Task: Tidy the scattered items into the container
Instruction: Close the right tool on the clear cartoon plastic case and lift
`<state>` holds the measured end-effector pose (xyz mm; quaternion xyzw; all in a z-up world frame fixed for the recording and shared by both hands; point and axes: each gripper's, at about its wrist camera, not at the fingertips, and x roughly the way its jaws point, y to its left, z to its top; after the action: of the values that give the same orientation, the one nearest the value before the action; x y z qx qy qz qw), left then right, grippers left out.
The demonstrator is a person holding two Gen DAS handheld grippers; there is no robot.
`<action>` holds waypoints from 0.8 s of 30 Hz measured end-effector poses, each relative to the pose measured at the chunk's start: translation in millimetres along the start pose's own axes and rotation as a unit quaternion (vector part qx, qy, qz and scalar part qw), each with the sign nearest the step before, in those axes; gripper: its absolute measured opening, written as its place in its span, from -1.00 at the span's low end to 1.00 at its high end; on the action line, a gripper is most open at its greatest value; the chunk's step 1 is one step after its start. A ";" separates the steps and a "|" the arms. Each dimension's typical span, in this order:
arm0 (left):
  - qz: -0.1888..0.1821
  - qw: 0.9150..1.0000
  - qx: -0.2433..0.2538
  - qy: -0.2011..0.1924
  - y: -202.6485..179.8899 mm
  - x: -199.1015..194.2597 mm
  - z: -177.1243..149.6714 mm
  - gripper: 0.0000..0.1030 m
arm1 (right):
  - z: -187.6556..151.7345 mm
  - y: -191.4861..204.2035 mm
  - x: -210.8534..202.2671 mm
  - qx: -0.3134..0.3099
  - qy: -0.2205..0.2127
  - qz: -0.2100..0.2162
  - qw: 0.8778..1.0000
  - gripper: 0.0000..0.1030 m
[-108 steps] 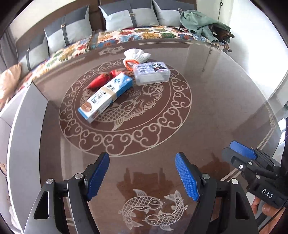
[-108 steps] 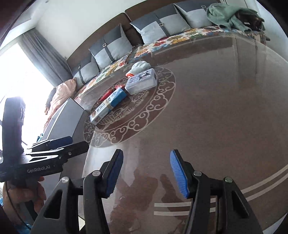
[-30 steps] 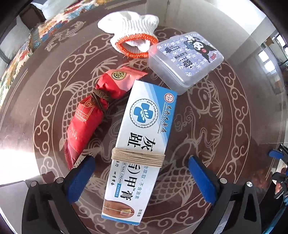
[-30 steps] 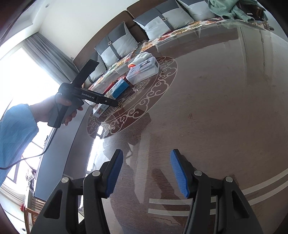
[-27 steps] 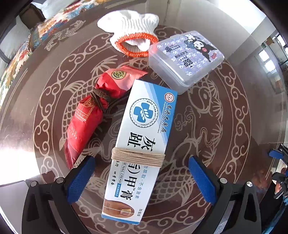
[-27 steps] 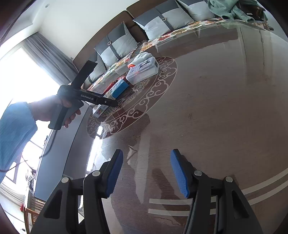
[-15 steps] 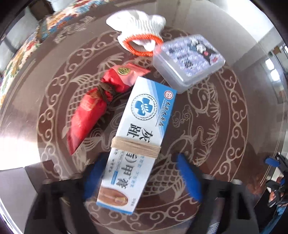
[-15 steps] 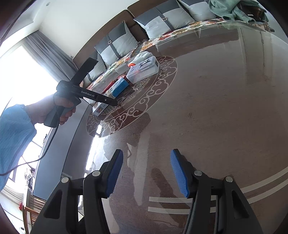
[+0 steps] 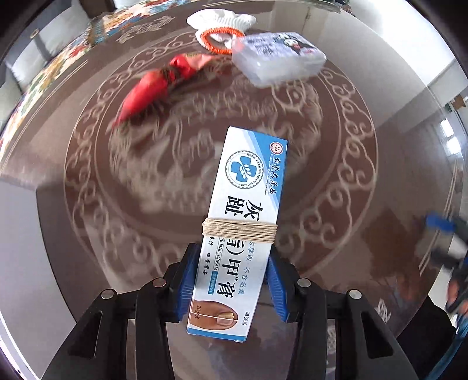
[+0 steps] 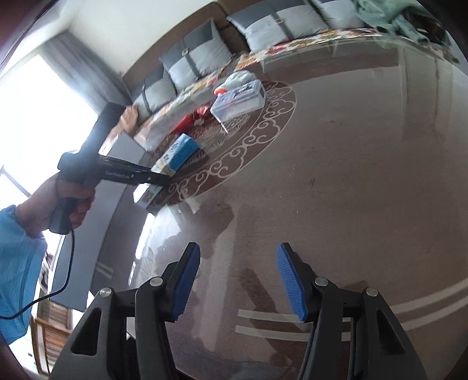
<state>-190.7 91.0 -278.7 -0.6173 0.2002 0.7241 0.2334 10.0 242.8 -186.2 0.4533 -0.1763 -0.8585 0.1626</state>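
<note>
My left gripper [image 9: 231, 280] is shut on the near end of a blue and white nail cream box [image 9: 245, 204] bound with tan string, held lifted off the round glass table [image 9: 365, 122]. A red wrapped packet [image 9: 155, 84], a white glove with an orange cuff [image 9: 219, 26] and a clear plastic lidded container [image 9: 278, 58] lie further back. In the right wrist view the left gripper [image 10: 162, 176] holds the box [image 10: 180, 152] above the table; the container [image 10: 238, 99] and red packet [image 10: 190, 118] lie beyond. My right gripper [image 10: 238, 283] is open and empty near the table's front.
A sofa with grey cushions [image 10: 199, 58] and a floral cover runs behind the table. A green cloth [image 10: 389, 14] lies on its right end. A grey panel [image 10: 122, 210] lies at the table's left side. A bright window [image 10: 32, 111] is at the left.
My left gripper has shut on the cream box and lifted it away from the red packet, pulling back toward me. The right gripper has stayed open in place.
</note>
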 end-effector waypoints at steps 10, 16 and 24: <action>0.008 0.999 -0.047 0.014 -8.8 9.8 0.0 -0.12 | 181.6 55.6 63.7 -0.416 0.101 -0.003 0.904 0.08; 0.006 0.998 -0.060 0.017 -12.2 3.5 24.9 -0.13 | 237.2 58.7 124.6 -0.486 0.216 -0.004 0.847 0.08; 0.007 0.998 -0.065 0.017 -25.3 -2.6 61.0 -0.12 | 245.4 66.8 168.6 -0.543 0.286 -0.011 0.789 0.08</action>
<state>-224.3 146.5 -266.6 -0.6419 0.1610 0.7267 0.1842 -277.5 147.8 -148.5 0.5172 0.3786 -0.6456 0.4152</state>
